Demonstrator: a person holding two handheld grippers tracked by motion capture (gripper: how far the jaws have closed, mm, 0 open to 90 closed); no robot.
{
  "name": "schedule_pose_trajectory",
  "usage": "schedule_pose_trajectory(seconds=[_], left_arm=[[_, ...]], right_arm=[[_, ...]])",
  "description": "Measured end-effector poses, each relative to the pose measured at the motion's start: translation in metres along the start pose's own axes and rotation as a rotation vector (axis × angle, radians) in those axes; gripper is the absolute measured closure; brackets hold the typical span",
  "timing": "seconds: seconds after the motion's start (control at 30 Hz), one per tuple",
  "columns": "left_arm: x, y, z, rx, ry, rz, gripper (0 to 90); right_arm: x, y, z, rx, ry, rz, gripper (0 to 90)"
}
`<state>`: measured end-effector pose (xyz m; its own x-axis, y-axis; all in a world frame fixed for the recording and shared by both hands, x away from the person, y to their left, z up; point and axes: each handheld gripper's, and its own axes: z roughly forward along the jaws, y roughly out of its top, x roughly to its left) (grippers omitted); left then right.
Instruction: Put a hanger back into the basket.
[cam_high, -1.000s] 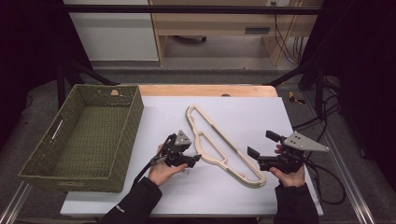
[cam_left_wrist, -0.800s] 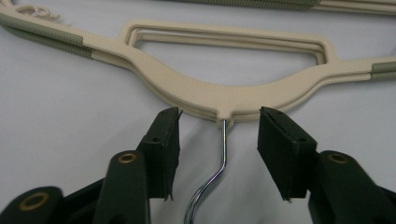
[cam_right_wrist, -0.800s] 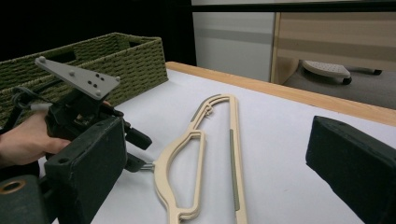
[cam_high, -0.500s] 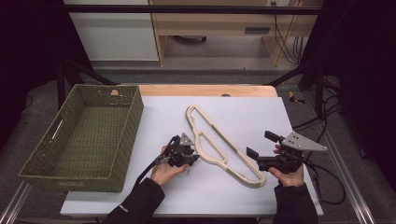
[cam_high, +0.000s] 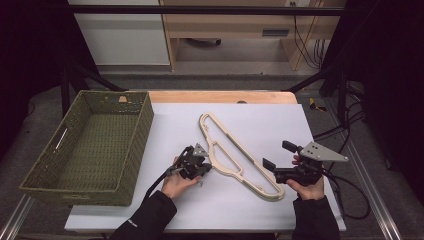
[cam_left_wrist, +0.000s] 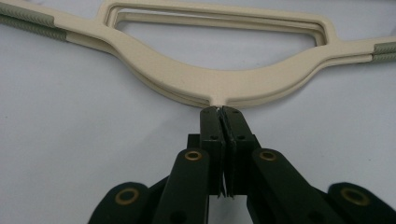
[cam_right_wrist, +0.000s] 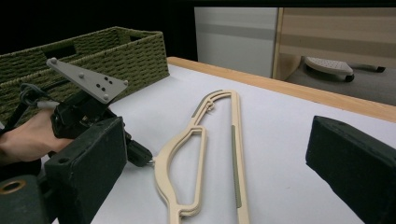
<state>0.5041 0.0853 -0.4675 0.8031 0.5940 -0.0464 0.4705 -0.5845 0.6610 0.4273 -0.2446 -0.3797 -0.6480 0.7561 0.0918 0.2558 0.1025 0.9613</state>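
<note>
A cream hanger, which looks like two stacked, lies slantwise on the white table between my grippers. In the left gripper view its neck stub sits right at the tips of my left gripper. The jaws have just been closing and now stand pressed together with a thin pale sliver of the stub pinched between them. In the high view my left gripper touches the hanger's left side. My right gripper is held open beside the hanger's lower end, nothing between its jaws. The right gripper view looks along the hanger.
A green woven basket stands at the table's left, and its wall rises behind my left hand in the right gripper view. A wooden strip runs along the far table edge. Cables trail off the table's right side.
My left gripper's jaws have closed from open to pressed together at the hanger's neck, and the hand shifted slightly. The right gripper and the hanger have kept still.
</note>
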Motion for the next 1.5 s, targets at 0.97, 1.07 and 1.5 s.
schedule_pose_trajectory(seconds=[0.97,1.07,1.5], left_arm=[[-0.015,0.018,-0.024,0.020,0.035,0.079,88.4],[-0.018,0.021,-0.028,0.015,0.038,0.077,88.4],[-0.026,0.026,-0.034,0.024,0.055,0.093,88.4]], right_arm=[[0.026,-0.017,0.055,0.148,0.073,-0.045,11.7],[0.031,-0.017,0.064,0.167,0.089,-0.061,12.9],[0.046,-0.024,0.098,0.273,0.117,-0.081,21.8]])
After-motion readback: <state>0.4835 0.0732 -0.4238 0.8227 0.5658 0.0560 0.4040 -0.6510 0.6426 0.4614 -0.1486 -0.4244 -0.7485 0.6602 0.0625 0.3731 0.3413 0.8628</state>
